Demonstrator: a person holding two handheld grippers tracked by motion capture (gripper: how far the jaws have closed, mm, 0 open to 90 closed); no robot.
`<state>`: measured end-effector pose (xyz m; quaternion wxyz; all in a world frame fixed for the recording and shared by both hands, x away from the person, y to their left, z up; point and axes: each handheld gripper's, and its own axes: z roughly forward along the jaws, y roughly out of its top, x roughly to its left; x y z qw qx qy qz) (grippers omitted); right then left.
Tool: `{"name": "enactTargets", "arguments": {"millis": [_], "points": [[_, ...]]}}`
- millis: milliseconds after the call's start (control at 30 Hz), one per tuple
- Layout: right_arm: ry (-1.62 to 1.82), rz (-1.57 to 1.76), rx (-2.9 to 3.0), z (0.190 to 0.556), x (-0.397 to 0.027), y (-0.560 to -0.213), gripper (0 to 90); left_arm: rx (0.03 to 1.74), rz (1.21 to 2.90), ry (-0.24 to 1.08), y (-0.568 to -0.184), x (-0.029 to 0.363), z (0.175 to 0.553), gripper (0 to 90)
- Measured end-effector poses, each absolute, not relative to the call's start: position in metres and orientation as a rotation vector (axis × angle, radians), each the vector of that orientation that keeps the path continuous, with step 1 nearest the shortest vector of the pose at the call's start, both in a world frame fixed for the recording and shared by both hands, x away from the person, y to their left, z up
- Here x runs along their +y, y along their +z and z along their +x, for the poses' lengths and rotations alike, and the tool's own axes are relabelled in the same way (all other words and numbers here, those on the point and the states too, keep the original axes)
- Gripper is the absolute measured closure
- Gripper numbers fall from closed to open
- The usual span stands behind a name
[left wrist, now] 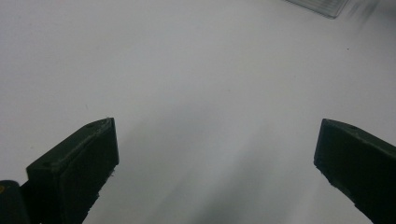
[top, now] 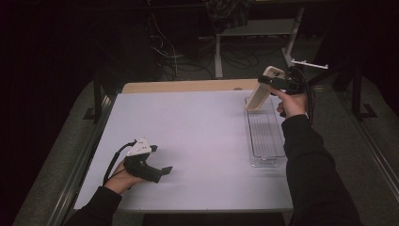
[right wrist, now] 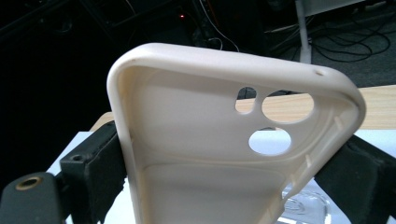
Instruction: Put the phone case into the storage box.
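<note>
A cream phone case (top: 263,89) with camera cut-outs is held tilted above the far end of a clear plastic tray (top: 266,157). My right gripper (top: 272,83) is shut on the phone case (right wrist: 224,140), its black jaws pressing both long sides. The tray lies along the right side of the white table top (top: 197,136). My left gripper (top: 162,172) rests low over the near left part of the table, open, with nothing between its jaws. In the left gripper view the left gripper (left wrist: 215,163) faces bare white table, with a corner of the tray (left wrist: 322,7) at top right.
A strip of wooden table top (top: 188,86) runs along the far edge beyond the white sheet. Behind it are dark floor, cables and a white desk frame (top: 219,56). A black cable (top: 113,162) trails from the left gripper.
</note>
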<state>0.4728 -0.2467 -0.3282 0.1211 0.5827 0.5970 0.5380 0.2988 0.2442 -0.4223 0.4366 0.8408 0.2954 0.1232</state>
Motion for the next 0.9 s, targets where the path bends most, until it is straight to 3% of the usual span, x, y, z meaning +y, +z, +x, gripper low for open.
{"name": "enactTargets", "arguments": {"millis": [900], "points": [[1.395, 1.714, 1.762, 0.478, -0.25, -0.347, 8.7, 0.735, 2.091, 0.301, -0.423, 0.244, 0.299, 0.0]]}}
